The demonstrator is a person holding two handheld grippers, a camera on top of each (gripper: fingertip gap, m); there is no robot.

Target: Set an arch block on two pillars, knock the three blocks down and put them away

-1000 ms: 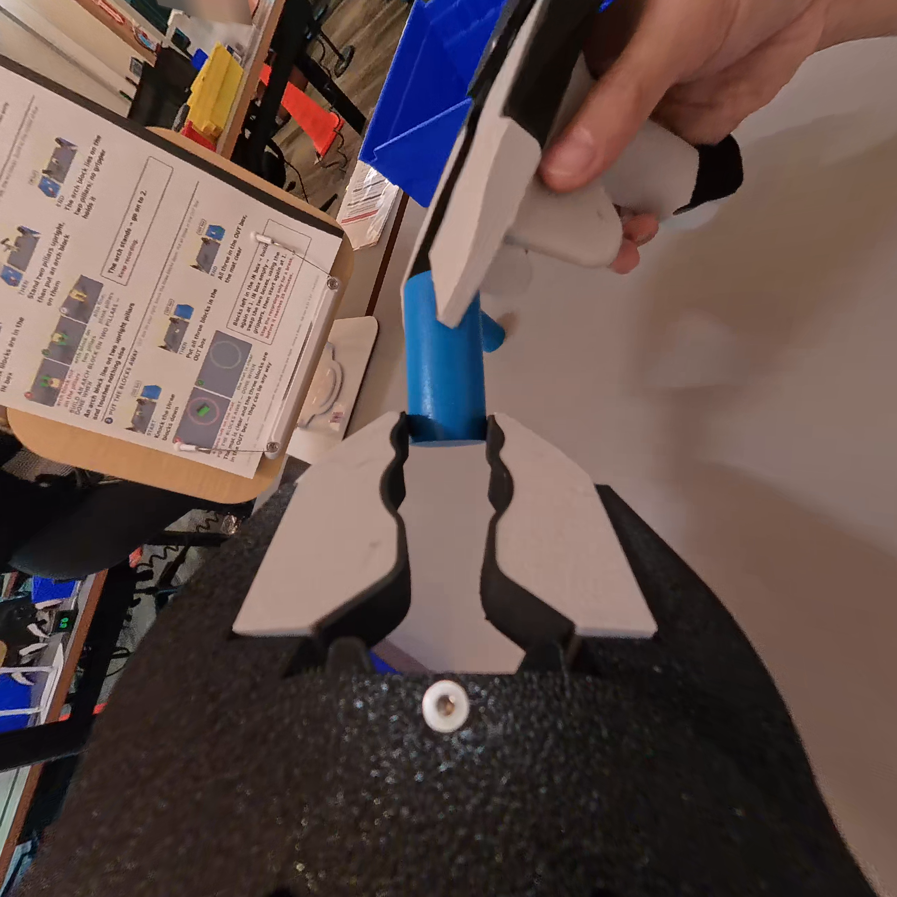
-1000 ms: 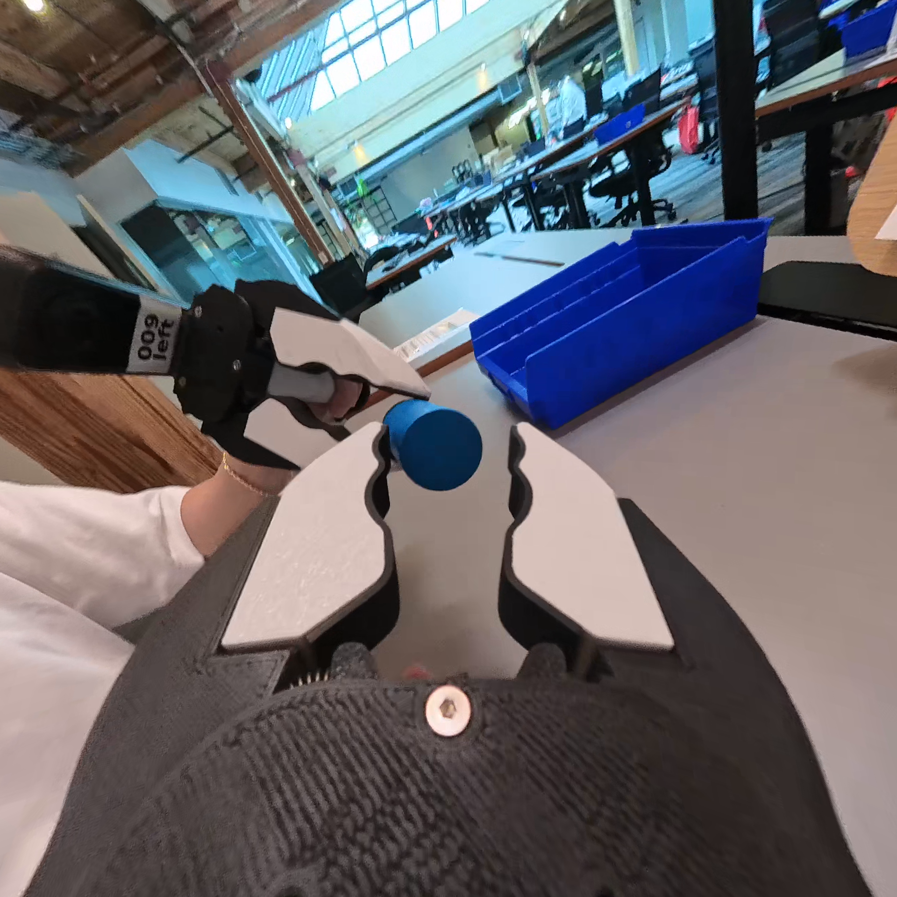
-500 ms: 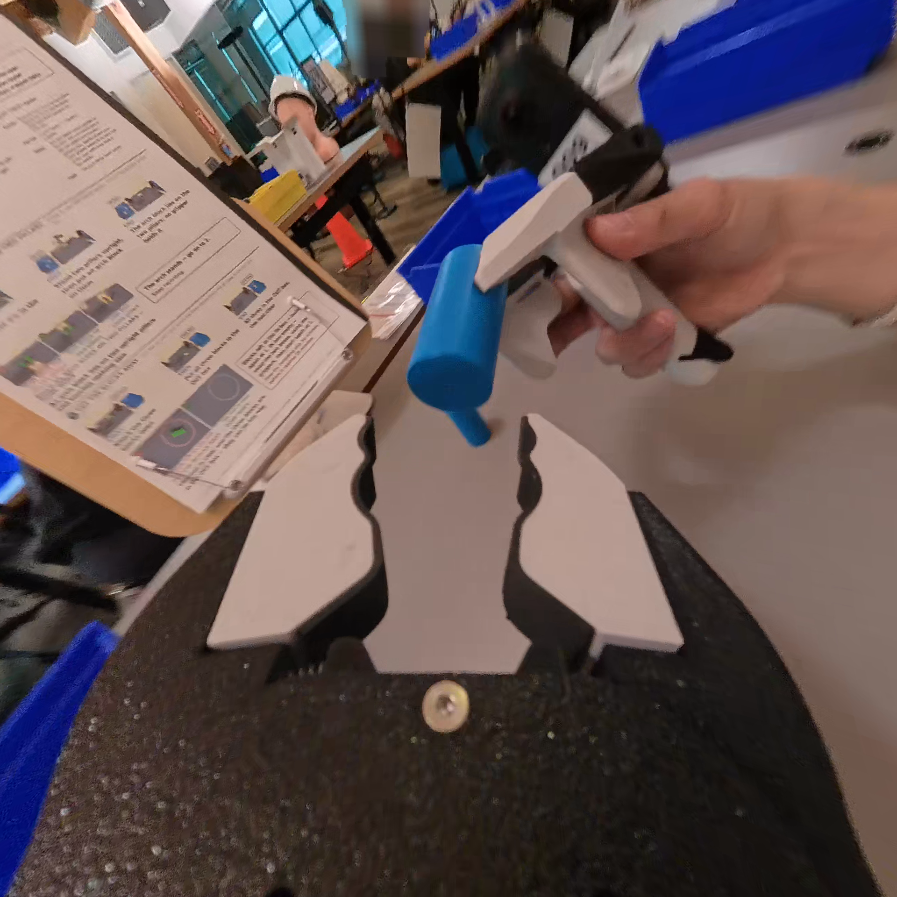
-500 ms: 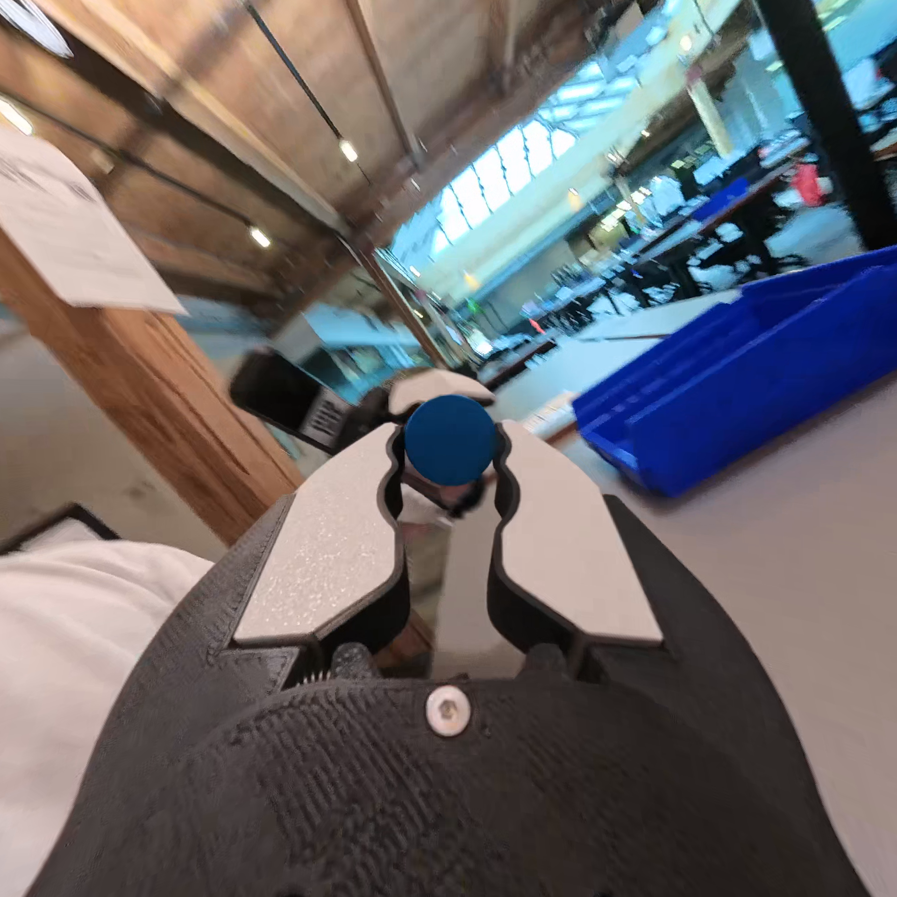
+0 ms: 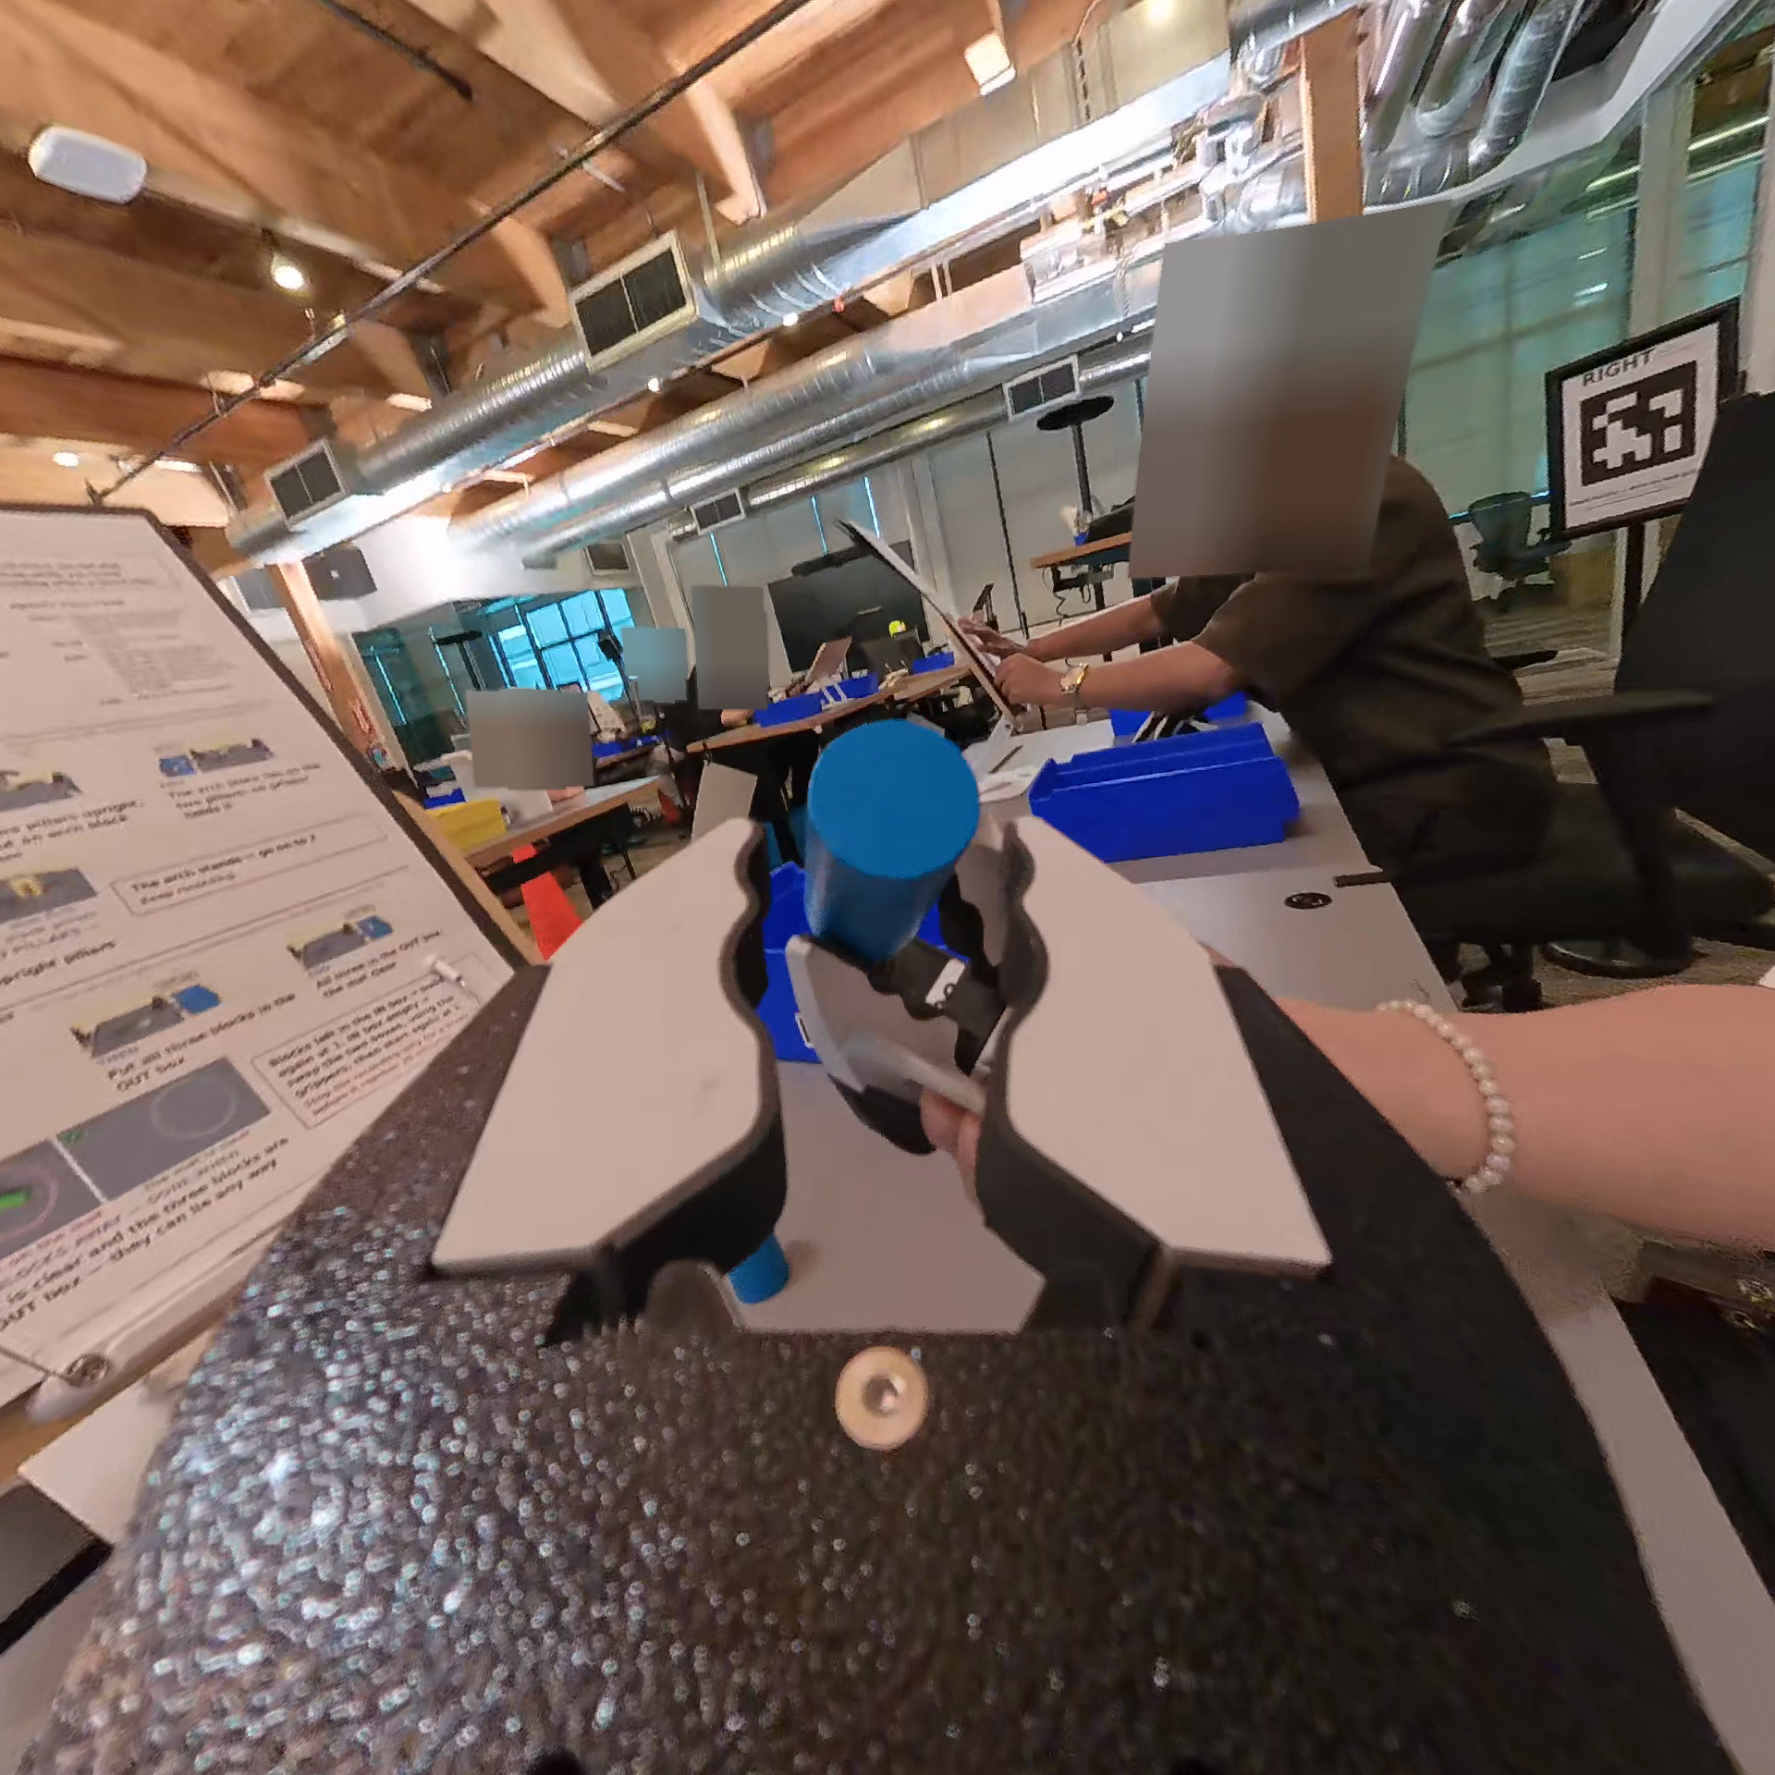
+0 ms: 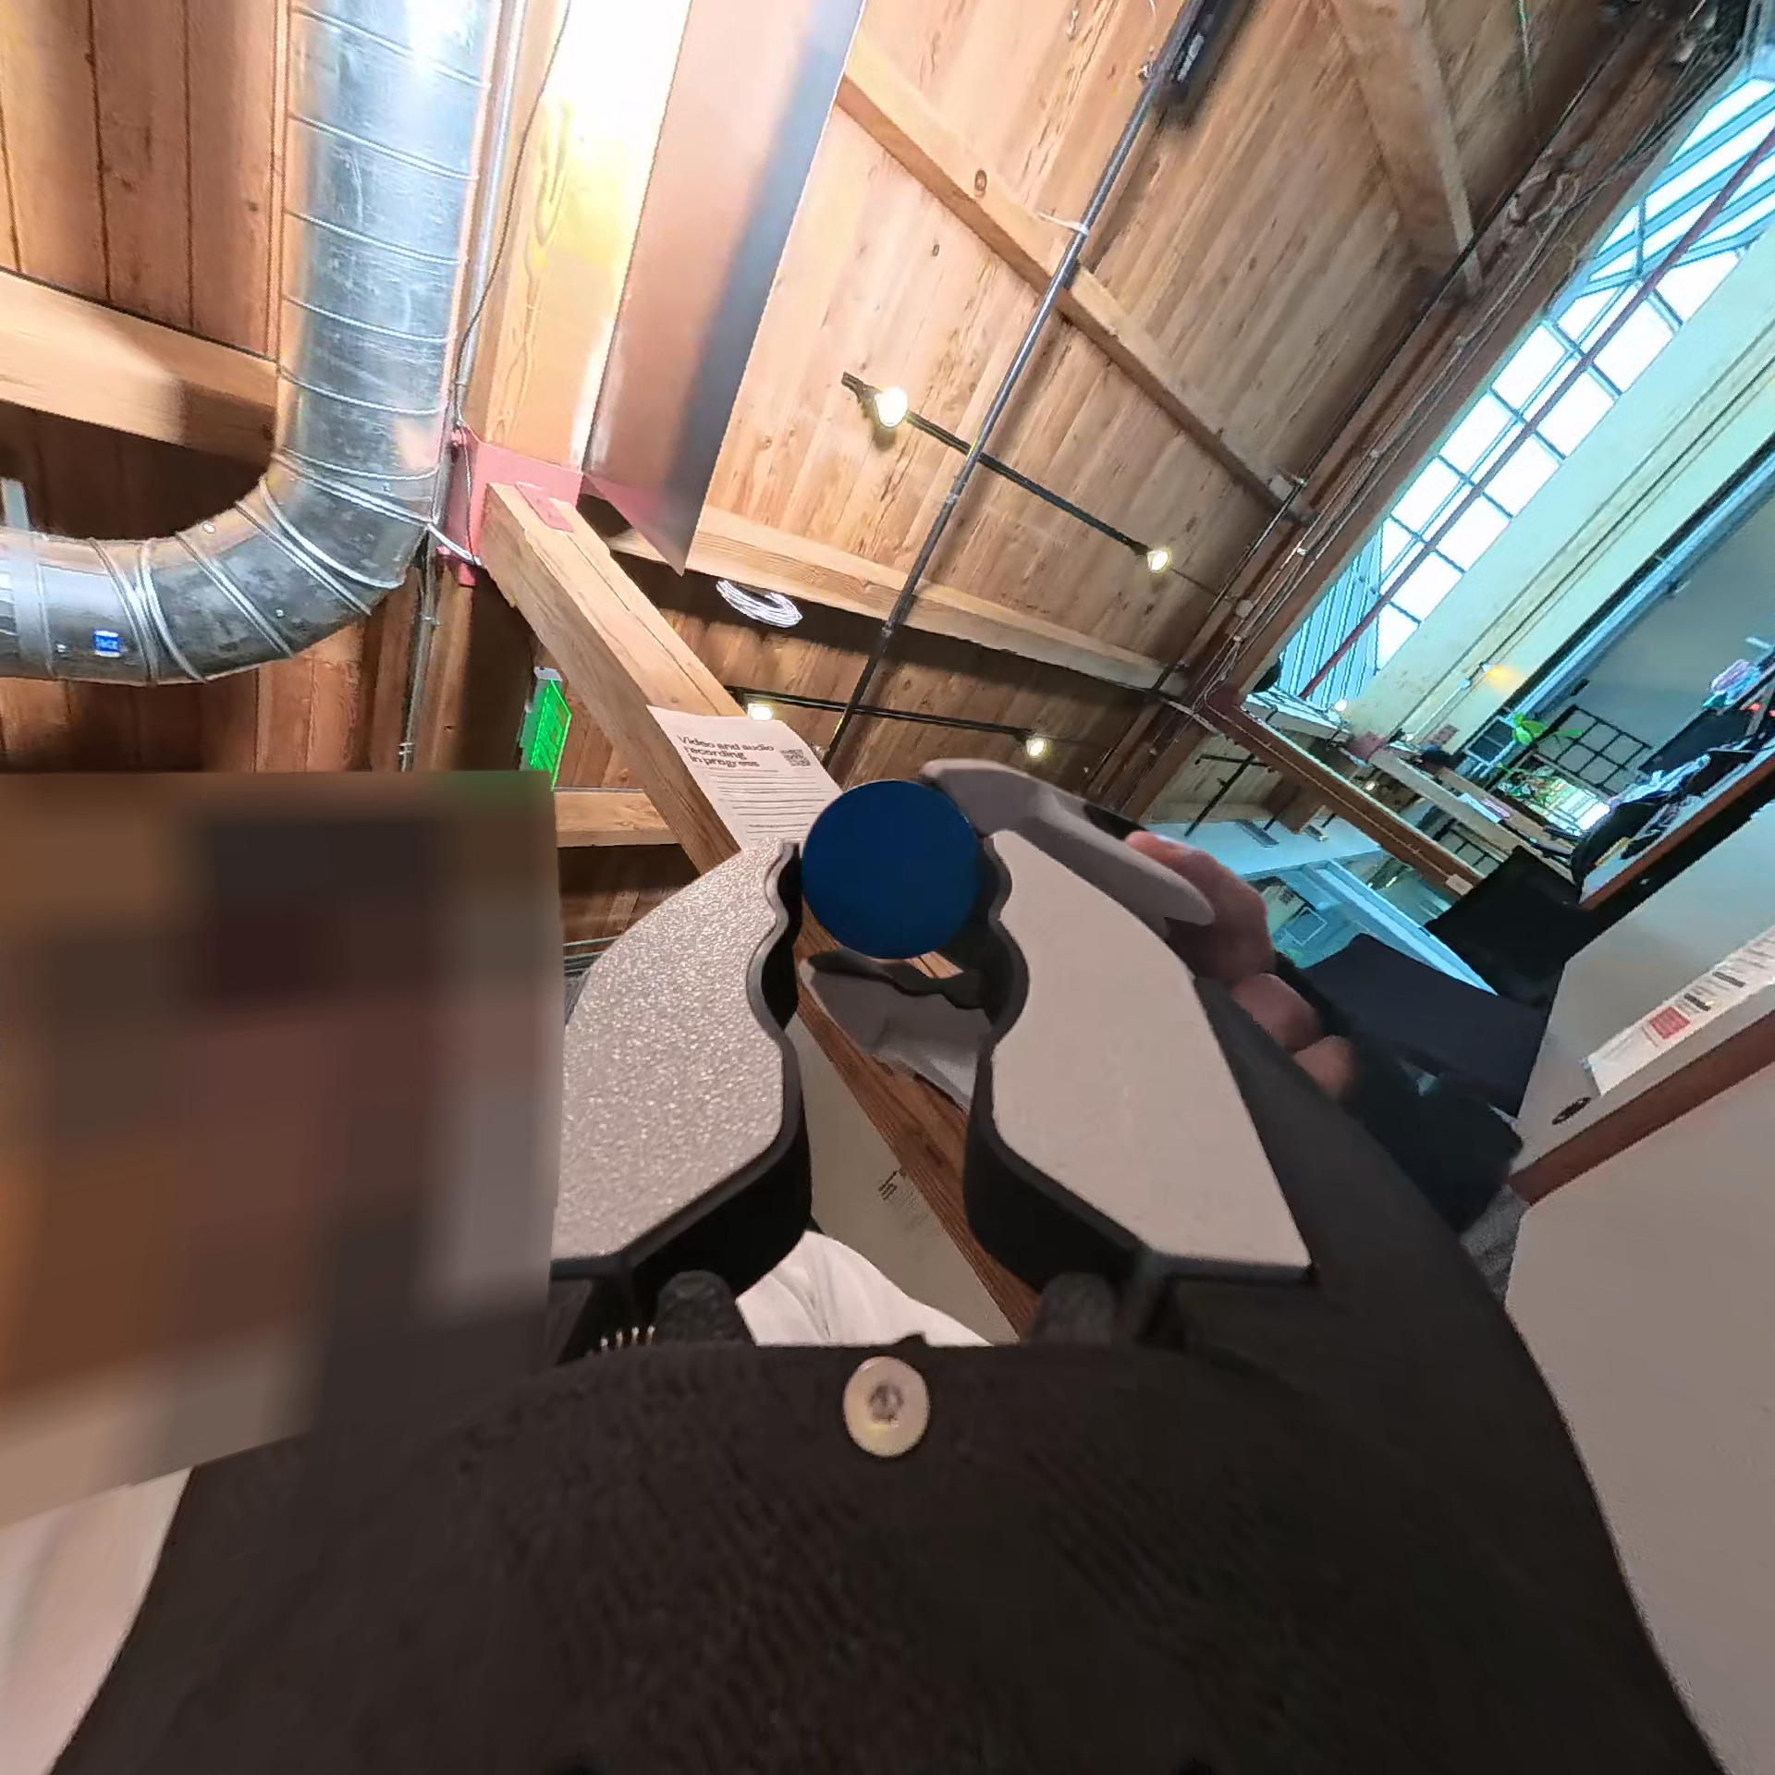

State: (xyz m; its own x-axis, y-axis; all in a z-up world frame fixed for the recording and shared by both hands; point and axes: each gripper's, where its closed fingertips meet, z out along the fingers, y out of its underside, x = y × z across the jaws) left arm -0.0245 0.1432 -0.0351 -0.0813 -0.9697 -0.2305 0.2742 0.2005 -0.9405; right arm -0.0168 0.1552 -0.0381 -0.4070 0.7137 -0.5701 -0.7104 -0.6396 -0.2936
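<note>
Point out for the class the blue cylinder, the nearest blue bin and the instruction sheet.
blue cylinder (image 5: pixel 893 802), left wrist view, on its round end face.
blue bin (image 5: pixel 1167 802), left wrist view, on its near side wall.
instruction sheet (image 5: pixel 202 922), left wrist view, on the middle of the printed page.

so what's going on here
A person works a hand-held gripper in each hand. The right hand-held gripper is shut on a blue cylinder and holds it in the air, end-on to both cameras. The left hand-held gripper is open, facing that cylinder. A second blue cylinder lies on the grey table, with a blue bin beyond.
</note>
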